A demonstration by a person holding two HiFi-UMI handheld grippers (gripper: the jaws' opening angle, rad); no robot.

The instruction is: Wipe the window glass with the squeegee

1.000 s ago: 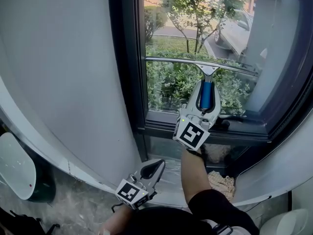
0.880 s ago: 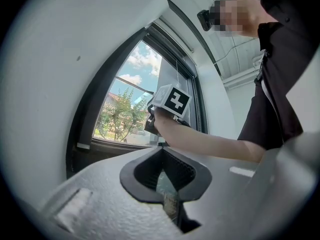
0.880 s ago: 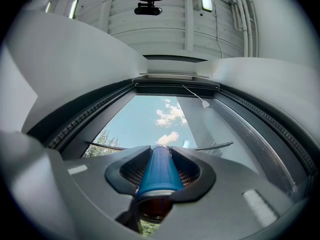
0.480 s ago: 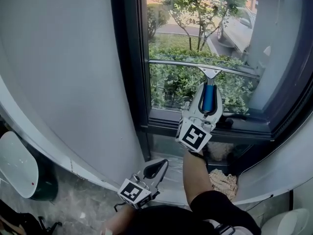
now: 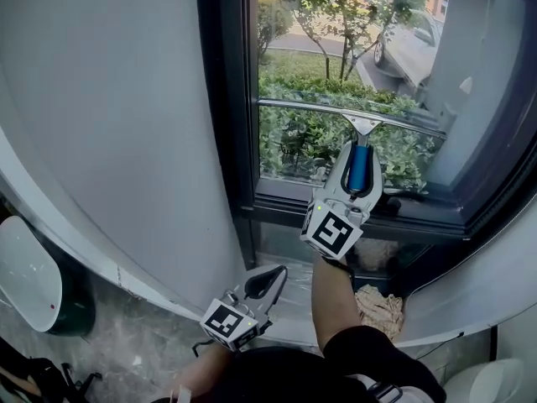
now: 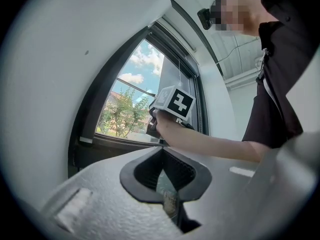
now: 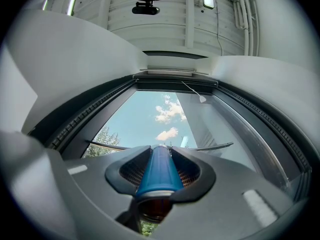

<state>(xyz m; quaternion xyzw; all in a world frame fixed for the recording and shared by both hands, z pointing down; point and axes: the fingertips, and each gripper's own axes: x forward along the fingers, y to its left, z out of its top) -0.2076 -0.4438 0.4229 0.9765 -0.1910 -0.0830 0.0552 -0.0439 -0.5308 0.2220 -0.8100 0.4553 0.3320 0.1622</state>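
Against the lower part of the window glass (image 5: 294, 74), the squeegee (image 5: 360, 168) stands with its long blade (image 5: 319, 107) lying nearly level across the pane. Its blue handle points down toward the window's bottom rail. The right gripper (image 5: 359, 154) is clenched on that blue handle, one jaw on each side of it, and sits just in front of the bottom rail. The person's forearm (image 5: 331, 296) reaches up to it from below. The left gripper (image 5: 270, 277) hangs well below the window and to its left, near the foot of the curved white wall (image 5: 109, 124). Its jaws are pressed together with nothing between them. Below the window, just right of the forearm, a pale cloth (image 5: 379, 305) lies bunched up. Through the window show a green hedge (image 5: 289, 145), a small tree (image 5: 336, 7) and a parked car (image 5: 411, 44). A dark frame (image 5: 225, 99) edges the window's left side, between the glass and the white wall.
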